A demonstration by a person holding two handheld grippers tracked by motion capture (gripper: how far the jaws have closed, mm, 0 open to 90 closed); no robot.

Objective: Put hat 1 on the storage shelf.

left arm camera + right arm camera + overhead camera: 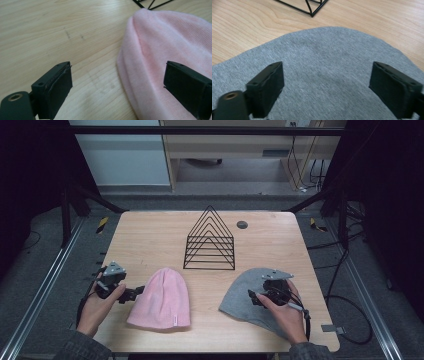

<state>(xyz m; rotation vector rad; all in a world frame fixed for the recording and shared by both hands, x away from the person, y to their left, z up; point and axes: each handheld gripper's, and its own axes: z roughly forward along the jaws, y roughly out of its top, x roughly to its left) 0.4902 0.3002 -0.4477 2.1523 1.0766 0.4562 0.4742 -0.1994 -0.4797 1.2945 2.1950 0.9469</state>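
Observation:
A pink knit beanie (pixel 162 299) lies flat on the wooden table (pixel 150 240), left of centre near the front. My left gripper (pixel 136 293) is at its left edge, jaws open and straddling that edge; in the left gripper view (pixel 117 82) one jaw is over bare wood and the other over the pink beanie (pixel 170 50). A grey beanie (pixel 245 295) lies to the right. My right gripper (pixel 252 297) hovers over it, open, with grey fabric (pixel 324 67) spread between its jaws (pixel 325 86).
A black wire triangular rack (pixel 210 240) stands behind and between the two hats, its corner visible in the right gripper view (pixel 312 7). A small dark round disc (pixel 242 224) sits in the table near the back right. Cables trail off the right side.

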